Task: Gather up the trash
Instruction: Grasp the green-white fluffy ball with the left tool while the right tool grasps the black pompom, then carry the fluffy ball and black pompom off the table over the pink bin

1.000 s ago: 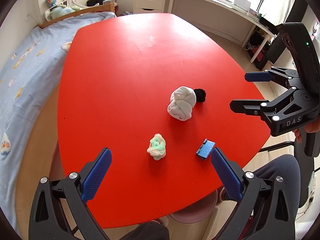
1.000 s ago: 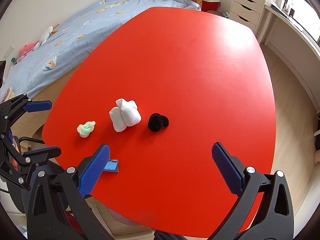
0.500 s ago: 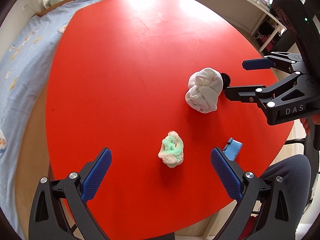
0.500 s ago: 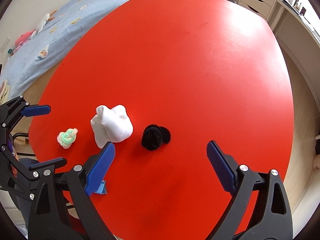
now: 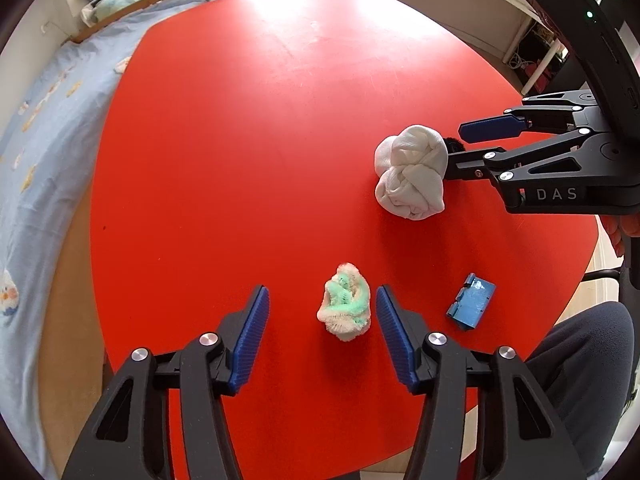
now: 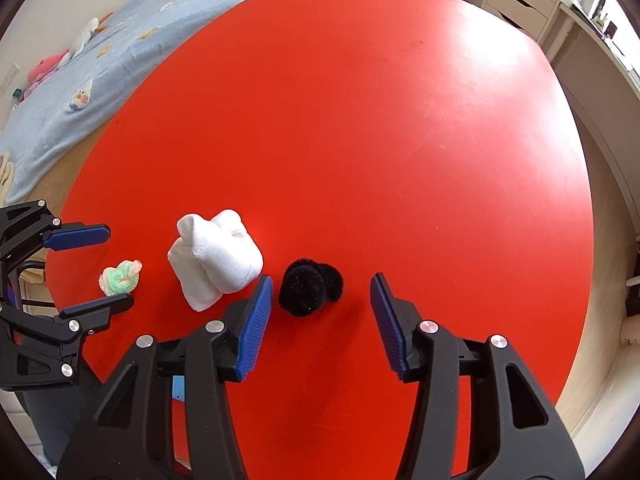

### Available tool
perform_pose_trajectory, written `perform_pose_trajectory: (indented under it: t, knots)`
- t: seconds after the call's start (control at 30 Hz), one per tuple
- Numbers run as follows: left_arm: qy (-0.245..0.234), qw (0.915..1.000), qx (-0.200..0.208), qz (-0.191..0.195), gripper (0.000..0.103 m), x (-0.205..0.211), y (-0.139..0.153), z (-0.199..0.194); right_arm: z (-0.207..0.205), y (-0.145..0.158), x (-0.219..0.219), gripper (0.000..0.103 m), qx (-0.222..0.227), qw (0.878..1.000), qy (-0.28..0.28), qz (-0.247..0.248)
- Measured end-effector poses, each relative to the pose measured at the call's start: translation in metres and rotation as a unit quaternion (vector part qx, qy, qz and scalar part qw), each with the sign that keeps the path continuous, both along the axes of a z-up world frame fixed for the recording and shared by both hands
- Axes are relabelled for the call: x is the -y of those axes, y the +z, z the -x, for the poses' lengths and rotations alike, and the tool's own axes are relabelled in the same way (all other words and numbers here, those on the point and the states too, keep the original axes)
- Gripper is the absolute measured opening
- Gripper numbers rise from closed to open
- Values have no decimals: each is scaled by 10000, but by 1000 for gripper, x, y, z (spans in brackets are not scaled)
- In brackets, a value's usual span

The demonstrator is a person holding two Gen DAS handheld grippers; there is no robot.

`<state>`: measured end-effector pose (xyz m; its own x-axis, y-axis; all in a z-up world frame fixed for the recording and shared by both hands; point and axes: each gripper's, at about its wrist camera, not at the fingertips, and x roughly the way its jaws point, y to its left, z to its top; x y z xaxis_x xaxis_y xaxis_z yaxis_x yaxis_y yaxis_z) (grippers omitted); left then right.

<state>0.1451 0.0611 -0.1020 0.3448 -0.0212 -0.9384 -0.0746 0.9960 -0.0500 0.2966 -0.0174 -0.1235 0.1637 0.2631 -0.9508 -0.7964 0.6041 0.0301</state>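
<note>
Our left gripper: jaws closing around the green-and-white wad, pads not yet touching
White bundle: beside our right gripper
Blue scrap: near the red table edge

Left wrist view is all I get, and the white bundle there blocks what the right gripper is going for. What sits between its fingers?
Observer: A black fuzzy ball with two lobes lies on the red table, between the right gripper's fingers.
Operator: Are the fingers on it?
Observer: No. They are closing, but a clear gap shows on the side away from the white bundle.
Operator: Could the bundle get caught too?
Observer: It lies outside the fingers, right beside the nearer one. I cannot tell whether they touch.
</note>
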Motion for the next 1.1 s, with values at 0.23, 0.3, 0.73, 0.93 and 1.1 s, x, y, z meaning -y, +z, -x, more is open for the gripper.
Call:
perform_pose_trajectory:
  t: [0.23, 0.3, 0.73, 0.93, 1.1]
  knots:
    - [-81, 10000, -35, 5, 23, 1, -2, -1, 2, -1, -1, 23, 75, 10000, 13, 56]
    - [-98, 9999, -24, 19, 23, 2, -2, 0, 3, -1, -1, 22, 93, 9999, 7, 59]
    - [-34, 9999, 125, -6, 22, 3, 4, 7, 4, 7, 13, 21, 165, 9998, -82, -37]
    - [-7, 9997, 249, -50, 22, 7, 14, 14, 10, 23, 21, 21, 279, 9994, -125, -177]
    - [31, 9992, 386, -64, 22, 12, 24, 26, 22, 42, 33, 21, 424, 9983, -151, -377]
